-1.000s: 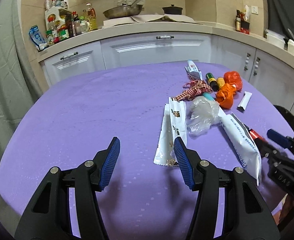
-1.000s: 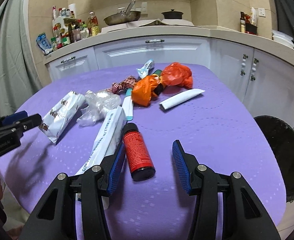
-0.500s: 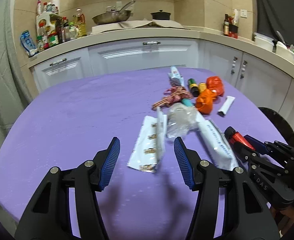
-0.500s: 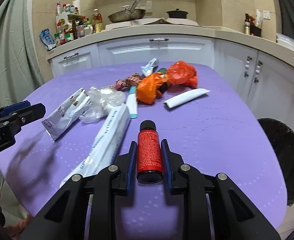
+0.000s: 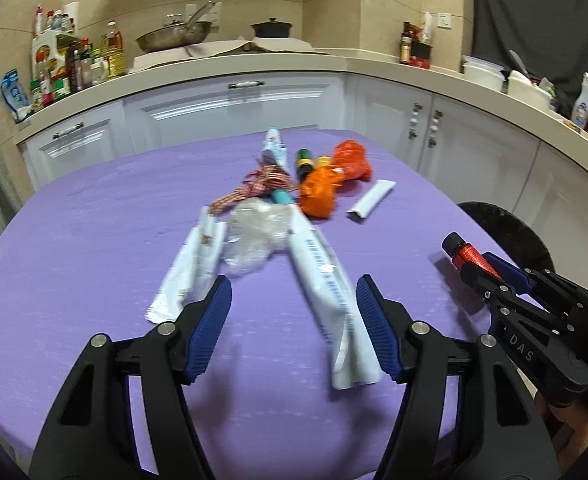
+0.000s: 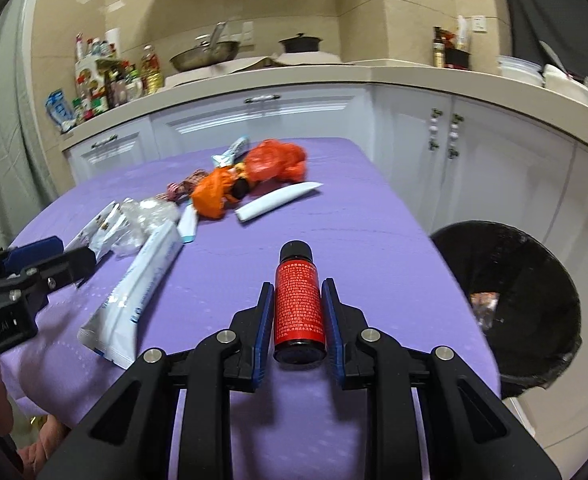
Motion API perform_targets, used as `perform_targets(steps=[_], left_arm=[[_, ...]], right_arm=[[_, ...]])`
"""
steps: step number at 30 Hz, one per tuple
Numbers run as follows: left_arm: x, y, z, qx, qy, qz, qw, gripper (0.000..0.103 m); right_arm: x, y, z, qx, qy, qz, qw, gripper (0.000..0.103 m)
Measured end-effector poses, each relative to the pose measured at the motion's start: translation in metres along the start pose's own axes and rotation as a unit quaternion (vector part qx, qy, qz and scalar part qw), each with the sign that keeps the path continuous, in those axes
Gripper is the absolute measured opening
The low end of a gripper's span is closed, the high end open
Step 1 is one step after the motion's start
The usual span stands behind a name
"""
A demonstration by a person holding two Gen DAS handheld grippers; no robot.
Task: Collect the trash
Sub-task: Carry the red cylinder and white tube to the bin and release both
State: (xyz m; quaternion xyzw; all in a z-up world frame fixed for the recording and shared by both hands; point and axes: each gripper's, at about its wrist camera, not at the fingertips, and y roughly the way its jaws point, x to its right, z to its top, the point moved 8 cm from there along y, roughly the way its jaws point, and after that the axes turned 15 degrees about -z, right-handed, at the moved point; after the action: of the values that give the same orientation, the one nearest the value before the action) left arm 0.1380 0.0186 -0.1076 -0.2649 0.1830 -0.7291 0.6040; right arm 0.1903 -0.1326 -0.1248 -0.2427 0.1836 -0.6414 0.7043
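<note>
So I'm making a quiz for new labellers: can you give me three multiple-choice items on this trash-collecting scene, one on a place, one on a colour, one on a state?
1. Where is the black bin?
A. on the table
B. on the floor beside the table
C. on the counter

2. What colour is the tablecloth?
A. purple
B. green
C. white

3. What is the right claw doing?
A. gaping empty
B. clamping a red bottle
C. holding a white wrapper

Key: 1 B, the bin stands below the table's right edge; 2 A, purple cloth covers the table; 3 B, both pads press the bottle's sides.
</note>
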Motion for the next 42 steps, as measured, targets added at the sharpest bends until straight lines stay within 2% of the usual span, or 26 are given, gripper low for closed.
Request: perform_targets(steps=[4, 5, 6, 8, 9, 11, 19, 25, 33, 40, 42], left_arm=[[0.014, 0.016, -0.01, -0.01, 0.02, 0.0, 0.9997, 0.063], [0.015, 0.02, -0.013, -0.015, 0.021, 0.0, 0.9997, 0.058], [0.017, 0.024, -0.018, -0.022, 0.022, -0.002, 0.9995, 0.048], [0.02, 0.032, -0.024, -0.036, 0.025, -0.005, 0.999, 0.038], [0.022, 0.034, -0.027, -0.038, 0.027, -0.009, 0.9989, 0.029], [0.027, 0.033, -0.027, -0.033, 0.039, -0.009, 0.9987, 0.023], [0.034, 0.021, -0.023, -0.021, 0.05, -0.02, 0.9983, 0.018], [0.059, 0.013, -0.005, 0.002, 0.089, -0.049, 0.9949, 0.017], [0.107, 0.04, 0.023, 0.004, 0.134, -0.103, 0.9857, 0.016], [0.16, 0.073, 0.043, 0.006, 0.177, -0.141, 0.974, 0.015], [0.175, 0.083, 0.049, 0.008, 0.189, -0.15, 0.9704, 0.01]], right_arm=[[0.011, -0.002, -0.004, -0.002, 0.012, -0.004, 1.0, 0.025], [0.013, -0.002, -0.005, -0.002, 0.014, -0.005, 1.0, 0.025], [0.014, -0.003, -0.006, -0.002, 0.016, -0.006, 1.0, 0.025], [0.017, -0.003, -0.007, -0.002, 0.018, -0.006, 1.0, 0.025], [0.018, -0.003, -0.008, -0.002, 0.018, -0.007, 1.0, 0.025], [0.02, -0.004, -0.009, -0.002, 0.021, -0.009, 1.0, 0.025], [0.032, -0.007, -0.007, 0.003, 0.029, -0.021, 0.999, 0.025], [0.058, -0.011, 0.0, 0.013, 0.045, -0.049, 0.998, 0.025], [0.116, -0.015, 0.012, 0.029, 0.075, -0.113, 0.99, 0.025], [0.168, -0.011, 0.018, 0.032, 0.102, -0.159, 0.981, 0.025], [0.178, -0.008, 0.02, 0.032, 0.108, -0.167, 0.98, 0.025]])
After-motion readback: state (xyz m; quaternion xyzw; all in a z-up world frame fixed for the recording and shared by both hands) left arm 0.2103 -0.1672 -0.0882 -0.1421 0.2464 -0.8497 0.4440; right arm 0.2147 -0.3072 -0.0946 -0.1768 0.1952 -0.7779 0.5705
